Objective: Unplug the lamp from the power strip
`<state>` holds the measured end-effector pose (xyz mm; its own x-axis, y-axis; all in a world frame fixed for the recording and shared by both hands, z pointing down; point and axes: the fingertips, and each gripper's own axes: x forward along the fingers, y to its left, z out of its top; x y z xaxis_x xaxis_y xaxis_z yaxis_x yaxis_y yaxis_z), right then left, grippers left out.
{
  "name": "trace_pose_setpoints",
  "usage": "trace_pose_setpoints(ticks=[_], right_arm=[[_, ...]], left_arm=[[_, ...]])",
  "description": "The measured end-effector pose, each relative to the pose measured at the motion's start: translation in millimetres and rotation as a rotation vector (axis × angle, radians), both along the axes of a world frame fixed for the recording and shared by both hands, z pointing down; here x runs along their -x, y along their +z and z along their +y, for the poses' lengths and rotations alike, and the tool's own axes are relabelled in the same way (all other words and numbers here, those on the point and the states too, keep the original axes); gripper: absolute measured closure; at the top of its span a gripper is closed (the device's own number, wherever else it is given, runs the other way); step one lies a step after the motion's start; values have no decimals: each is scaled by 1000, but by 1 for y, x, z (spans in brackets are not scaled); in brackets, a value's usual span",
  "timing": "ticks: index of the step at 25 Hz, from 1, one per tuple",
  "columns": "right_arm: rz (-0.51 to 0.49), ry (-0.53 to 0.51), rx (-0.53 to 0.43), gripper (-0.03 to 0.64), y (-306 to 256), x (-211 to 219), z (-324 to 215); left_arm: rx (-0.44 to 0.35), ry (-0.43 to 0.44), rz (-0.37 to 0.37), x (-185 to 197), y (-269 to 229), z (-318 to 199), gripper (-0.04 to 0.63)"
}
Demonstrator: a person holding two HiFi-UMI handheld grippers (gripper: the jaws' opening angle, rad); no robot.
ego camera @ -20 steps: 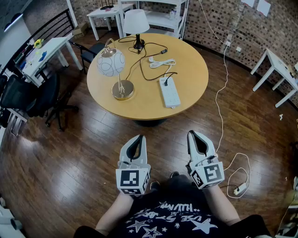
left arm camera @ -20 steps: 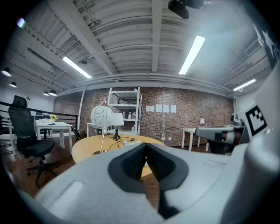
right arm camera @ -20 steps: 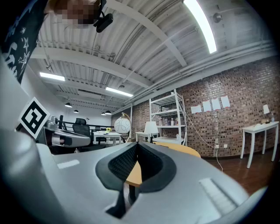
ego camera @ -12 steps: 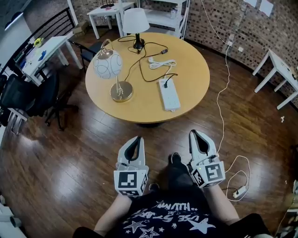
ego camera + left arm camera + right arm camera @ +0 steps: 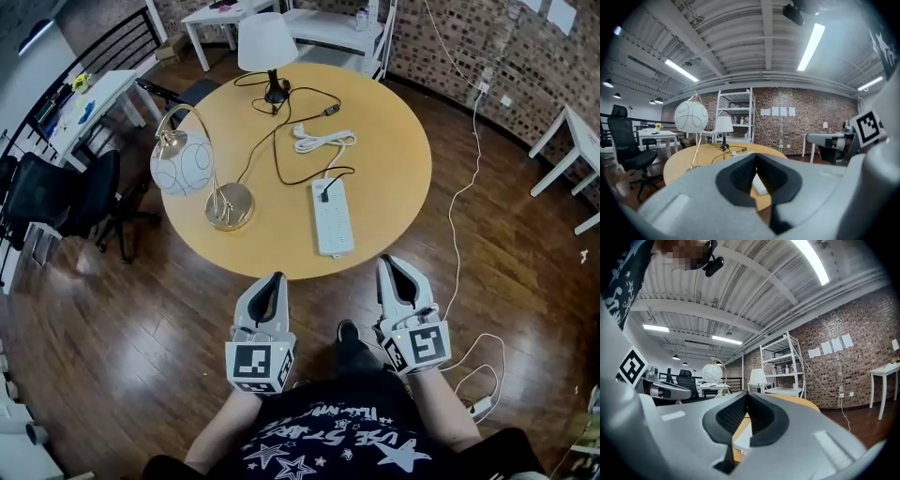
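A white power strip [image 5: 334,217] lies on the round wooden table [image 5: 394,202], with a black plug [image 5: 323,197] in its far end. Black cords run from there across the top toward a white-shade lamp [image 5: 267,42] at the far edge and a globe lamp [image 5: 181,162] on a brass base [image 5: 230,204] at the left. My left gripper [image 5: 277,278] and right gripper [image 5: 392,265] hang side by side just short of the table's near edge, both shut and empty. Past the left gripper [image 5: 756,155] and the right gripper [image 5: 746,393], the strip [image 5: 759,185] [image 5: 743,439] shows.
A coiled white cord [image 5: 323,141] lies on the table beyond the strip. A white cable [image 5: 459,197] trails over the wooden floor at the right to a plug [image 5: 478,405]. Black office chairs [image 5: 66,192] and a white desk [image 5: 89,98] stand at the left, shelving at the back.
The table has come closer and now reaches almost to the gripper tips. Both grippers keep their place side by side and stay shut.
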<state>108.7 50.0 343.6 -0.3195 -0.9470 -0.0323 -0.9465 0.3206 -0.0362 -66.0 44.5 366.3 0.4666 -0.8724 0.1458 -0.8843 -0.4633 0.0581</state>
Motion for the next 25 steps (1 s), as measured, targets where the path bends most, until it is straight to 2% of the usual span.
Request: trace_pose_setpoints(ticks=[13, 22, 25], right_arm=[[-36, -88, 42, 607, 18, -65, -94], [-52, -163, 84, 607, 39, -58, -134], [-41, -183, 97, 607, 46, -47, -143]], left_arm=[[50, -41, -63, -69, 28, -78, 591], [75, -39, -108, -84, 47, -114, 591], [86, -17, -148, -83, 62, -122, 591]])
